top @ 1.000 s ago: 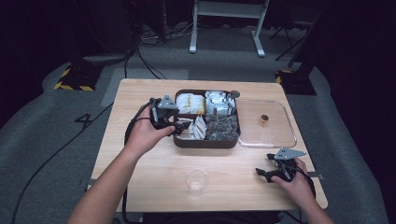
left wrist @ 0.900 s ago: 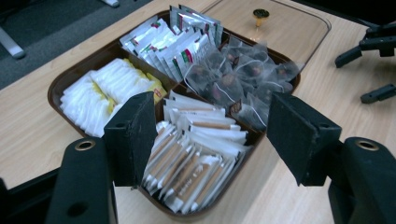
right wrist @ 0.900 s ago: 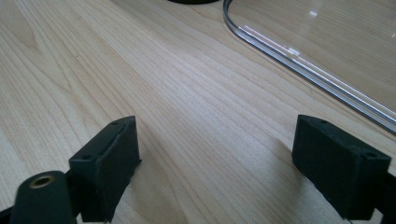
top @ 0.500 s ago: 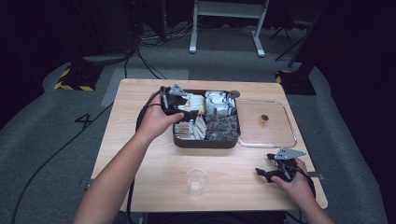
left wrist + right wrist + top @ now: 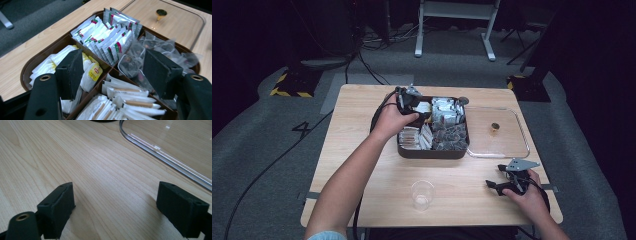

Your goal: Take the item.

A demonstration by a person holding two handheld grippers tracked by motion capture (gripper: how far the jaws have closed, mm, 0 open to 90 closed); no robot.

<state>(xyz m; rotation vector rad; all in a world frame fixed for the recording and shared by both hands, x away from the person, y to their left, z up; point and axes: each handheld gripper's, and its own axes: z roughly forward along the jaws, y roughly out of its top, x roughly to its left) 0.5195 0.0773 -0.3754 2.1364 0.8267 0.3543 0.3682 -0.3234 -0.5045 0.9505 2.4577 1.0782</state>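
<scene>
Left gripper [image 5: 113, 75], jaws wide and empty, hovers over the brown compartmented plastic tray [image 5: 32, 65]; yellow-tagged white sachets [image 5: 91, 72] lie just below

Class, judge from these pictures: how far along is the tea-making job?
Done: the clear lid lies beside the box. In hand: the left gripper, jaws open, hovers over the sachets. Left: the cup is empty; the right gripper rests open.
</scene>
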